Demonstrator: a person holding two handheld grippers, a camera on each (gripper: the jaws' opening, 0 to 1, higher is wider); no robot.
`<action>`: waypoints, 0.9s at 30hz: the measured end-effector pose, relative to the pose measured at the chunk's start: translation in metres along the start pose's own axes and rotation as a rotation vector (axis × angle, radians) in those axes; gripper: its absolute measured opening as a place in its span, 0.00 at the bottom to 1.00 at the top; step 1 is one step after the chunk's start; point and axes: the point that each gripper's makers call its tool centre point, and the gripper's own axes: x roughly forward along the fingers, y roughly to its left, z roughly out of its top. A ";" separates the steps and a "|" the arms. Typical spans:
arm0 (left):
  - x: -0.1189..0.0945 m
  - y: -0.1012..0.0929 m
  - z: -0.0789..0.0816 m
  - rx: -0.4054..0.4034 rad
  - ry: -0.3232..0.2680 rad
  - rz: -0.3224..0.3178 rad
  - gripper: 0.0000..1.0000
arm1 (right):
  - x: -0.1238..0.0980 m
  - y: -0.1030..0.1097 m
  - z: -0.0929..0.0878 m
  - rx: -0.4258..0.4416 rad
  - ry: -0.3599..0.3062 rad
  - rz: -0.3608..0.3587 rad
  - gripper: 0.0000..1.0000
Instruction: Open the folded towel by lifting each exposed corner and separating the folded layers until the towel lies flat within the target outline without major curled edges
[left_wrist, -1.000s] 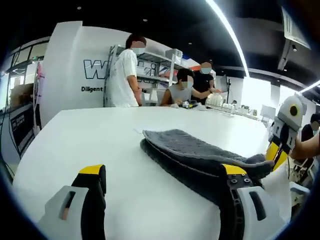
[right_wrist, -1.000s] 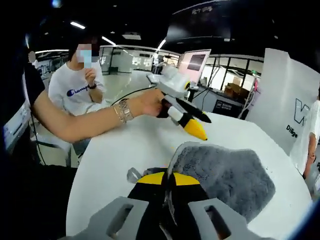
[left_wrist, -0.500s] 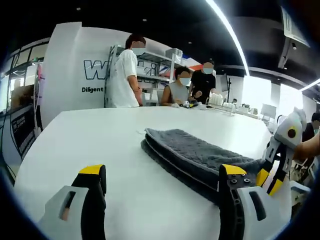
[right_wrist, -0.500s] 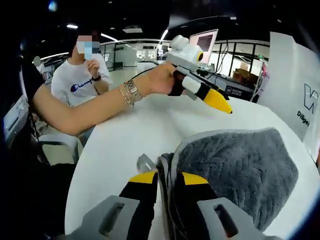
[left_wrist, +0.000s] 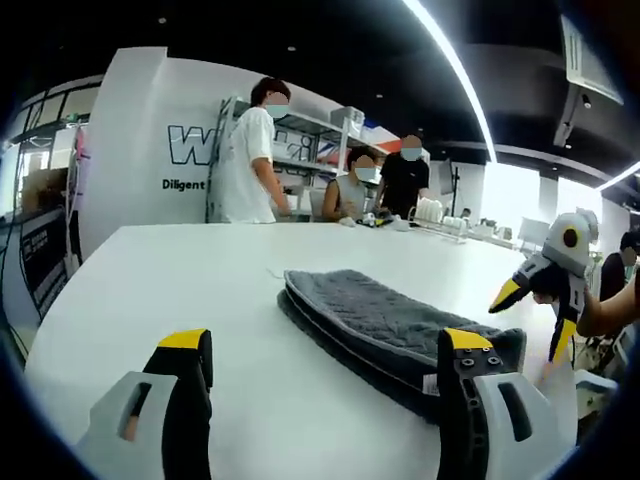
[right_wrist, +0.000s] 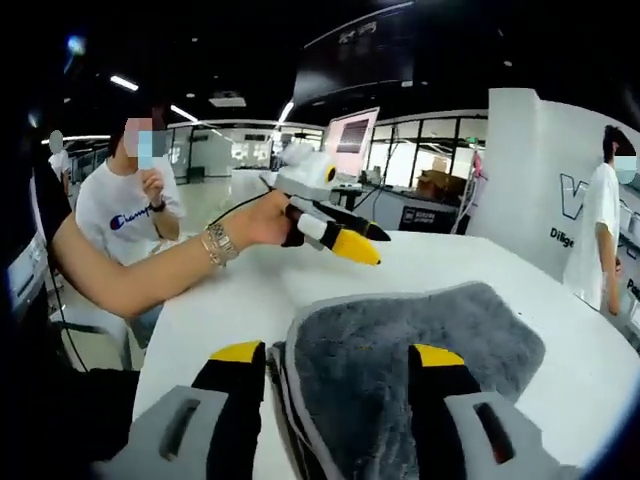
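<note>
1. Towel (left_wrist: 385, 322): grey, folded in layers, lying on the white worktop (left_wrist: 180, 280), long axis running away from the left gripper (left_wrist: 320, 400) toward the far side.
2. Left gripper: fingers (left_wrist: 187, 395) wide apart, empty, low over the worktop just short of the towel's near end.
3. Right gripper (right_wrist: 335, 400): fingers (right_wrist: 240, 395) apart, straddling the towel's near folded edge, not clamped.
4. Nearer of the two, judging by this: the right gripper, already at a corner with the layers (right_wrist: 285, 400) exposed between its fingers.
5. Not visible: any target outline around the towel.
</note>
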 end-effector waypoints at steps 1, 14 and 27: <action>0.000 0.001 0.001 -0.003 0.000 -0.001 0.92 | -0.004 -0.007 -0.001 0.010 -0.001 -0.024 0.69; -0.001 -0.012 0.006 -0.001 -0.021 -0.027 0.92 | -0.014 -0.073 -0.002 0.115 -0.046 -0.164 1.00; 0.004 -0.011 0.005 0.038 0.017 -0.024 0.92 | -0.010 -0.071 -0.039 0.148 -0.003 -0.114 0.99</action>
